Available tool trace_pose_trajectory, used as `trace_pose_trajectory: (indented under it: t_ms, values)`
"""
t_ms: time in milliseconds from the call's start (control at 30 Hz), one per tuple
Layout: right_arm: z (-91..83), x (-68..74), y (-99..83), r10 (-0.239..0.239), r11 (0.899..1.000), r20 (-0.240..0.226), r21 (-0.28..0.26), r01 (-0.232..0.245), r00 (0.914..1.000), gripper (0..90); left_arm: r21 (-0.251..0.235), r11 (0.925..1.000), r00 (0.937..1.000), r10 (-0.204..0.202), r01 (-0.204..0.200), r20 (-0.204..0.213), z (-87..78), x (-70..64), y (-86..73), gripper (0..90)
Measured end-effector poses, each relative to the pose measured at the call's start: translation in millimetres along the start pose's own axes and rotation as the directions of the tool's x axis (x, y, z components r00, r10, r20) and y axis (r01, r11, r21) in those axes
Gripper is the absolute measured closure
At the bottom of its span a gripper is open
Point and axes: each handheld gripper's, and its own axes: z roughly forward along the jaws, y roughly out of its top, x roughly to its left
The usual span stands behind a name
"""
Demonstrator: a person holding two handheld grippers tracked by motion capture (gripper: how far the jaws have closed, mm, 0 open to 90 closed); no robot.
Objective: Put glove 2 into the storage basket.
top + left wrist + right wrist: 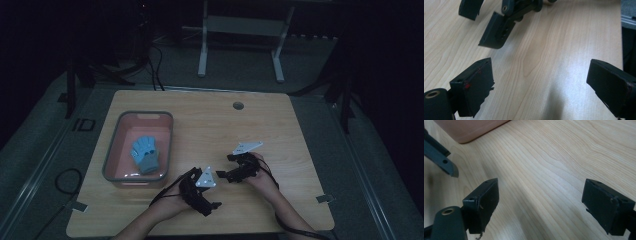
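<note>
A light blue glove (145,154) lies inside a pink bin with a grey rim (112,145) on the left of the wooden table (225,125). My left gripper (207,192) is near the table's front middle, just right of the bin. In the left gripper view, the left gripper (540,75) is open over bare wood, with the right gripper's jaws (496,30) just ahead. My right gripper (226,166) points left toward the bin. In its own view, the right gripper (541,192) is open and holds nothing. The bin's corner (469,128) lies ahead of it.
A round cable hole (238,105) sits near the table's far edge. Behind the table stand white desk legs (202,55), and cables (67,180) lie on the dark floor to the left. The table's right edge (621,15) is near in the left gripper view.
</note>
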Motion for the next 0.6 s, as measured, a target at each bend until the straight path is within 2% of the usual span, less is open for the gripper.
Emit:
trace_pose_trajectory:
  t_ms: [67, 167, 467, 600]
  values:
    - [-1.0, 0.6, -2.3, -0.003, 1.0, -0.008, -0.011, 0.003, 1.0, 14.2, 0.008, 0.9999, 1.0, 0.007, -0.007, 0.002, 3.0, -0.1, -2.7, 7.5]
    - [-2.6, 1.5, -4.1, -0.018, 0.999, -0.01, -0.029, 0.017, 0.9998, 14.2, 0.001, 1.0, 0.9999, -0.006, 0.006, 0.015, 5.6, 0.7, -6.8, 7.5]
    - [-0.7, 3.4, -9.0, -0.056, 0.998, 0.027, -0.01, 0.056, 0.9981, 14.1, -0.029, 0.9981, 0.9982, -0.054, 0.055, 0.024, 10.1, 3.2, -19.2, 7.5]
    - [-0.9, 3.2, -8.6, -0.054, 0.998, 0.029, -0.014, 0.055, 0.9981, 14.1, -0.022, 0.9984, 0.9985, -0.051, 0.052, 0.021, 11.4, 3.9, -22.5, 7.5]
